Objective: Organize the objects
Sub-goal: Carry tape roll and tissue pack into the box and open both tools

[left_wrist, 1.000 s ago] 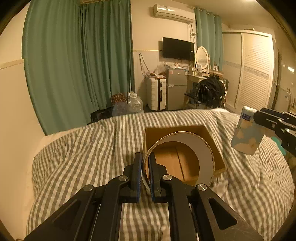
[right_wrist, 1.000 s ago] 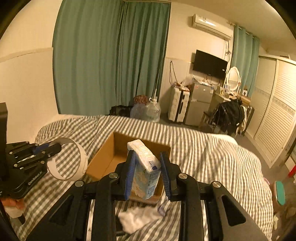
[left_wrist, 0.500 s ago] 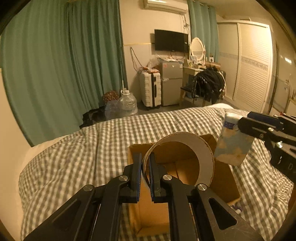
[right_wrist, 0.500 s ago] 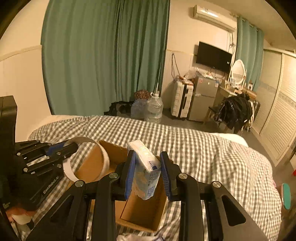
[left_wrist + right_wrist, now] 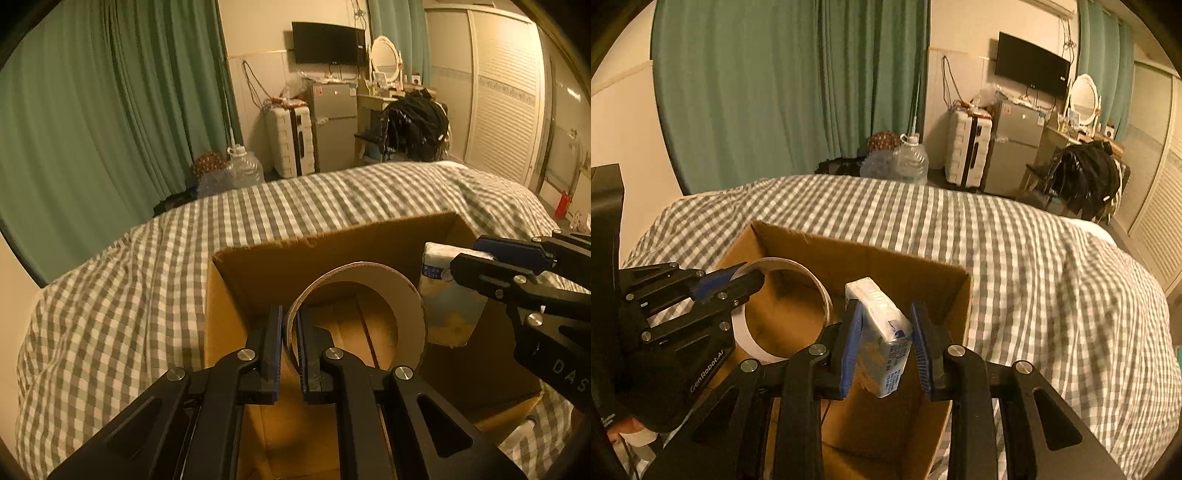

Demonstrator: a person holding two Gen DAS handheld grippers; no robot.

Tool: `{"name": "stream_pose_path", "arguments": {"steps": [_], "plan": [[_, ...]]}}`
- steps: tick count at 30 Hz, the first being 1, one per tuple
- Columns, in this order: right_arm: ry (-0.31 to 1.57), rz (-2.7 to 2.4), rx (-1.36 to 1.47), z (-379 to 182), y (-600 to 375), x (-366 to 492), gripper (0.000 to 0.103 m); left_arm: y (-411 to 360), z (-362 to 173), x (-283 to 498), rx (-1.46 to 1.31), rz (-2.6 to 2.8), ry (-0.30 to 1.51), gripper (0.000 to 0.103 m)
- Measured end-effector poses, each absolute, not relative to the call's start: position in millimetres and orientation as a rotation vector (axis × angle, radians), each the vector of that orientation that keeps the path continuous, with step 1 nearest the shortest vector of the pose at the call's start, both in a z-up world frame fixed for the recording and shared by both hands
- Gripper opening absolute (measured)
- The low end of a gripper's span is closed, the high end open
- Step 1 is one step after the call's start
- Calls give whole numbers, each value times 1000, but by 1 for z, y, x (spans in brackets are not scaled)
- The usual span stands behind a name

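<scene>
An open cardboard box (image 5: 332, 243) (image 5: 871, 254) sits on the checked bed. My left gripper (image 5: 290, 325) is shut on the wall of a wide cardboard tape ring (image 5: 410, 317) and holds it inside the box opening; the ring also shows in the right wrist view (image 5: 820, 291). My right gripper (image 5: 884, 325) has its jaws spread wider than the tissue pack (image 5: 882, 332), which tilts between them over the box; a gap shows on the right side. The pack and right gripper (image 5: 476, 254) also show in the left wrist view (image 5: 443, 302).
The grey-and-white checked bedcover (image 5: 1034, 258) surrounds the box. Beyond the bed are green curtains (image 5: 794, 92), a water jug (image 5: 910, 158), a white suitcase (image 5: 967, 151), a small fridge (image 5: 1015, 144) and a wardrobe (image 5: 502, 103).
Both grippers have moved down and forward over the box. The ring and the pack now sit within the box opening. The right jaws have widened around the pack.
</scene>
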State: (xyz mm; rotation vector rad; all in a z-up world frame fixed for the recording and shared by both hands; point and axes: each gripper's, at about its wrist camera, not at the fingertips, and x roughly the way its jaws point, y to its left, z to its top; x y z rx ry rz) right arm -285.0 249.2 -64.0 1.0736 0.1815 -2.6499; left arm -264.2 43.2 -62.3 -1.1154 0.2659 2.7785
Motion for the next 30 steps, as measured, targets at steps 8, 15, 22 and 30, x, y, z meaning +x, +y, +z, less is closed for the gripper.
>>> {"name": "stream_pose_path", "arguments": {"steps": [8,15,22,30], "plan": [[184,-2638,1093,-69,252,-284,27,44,-74,-262,-1165,2755,283,8],[175,-2637,1093,-67,248,-284,28,42,-78,-266,-1204,2756,275,17],[137,-2675,1047,-55,253,-278,54,42,-72,-262,-1212,2782,263,54],[83,-2748,974,-29,259,-261,82,40,-44,-243,-1153,2830,253,82]]}}
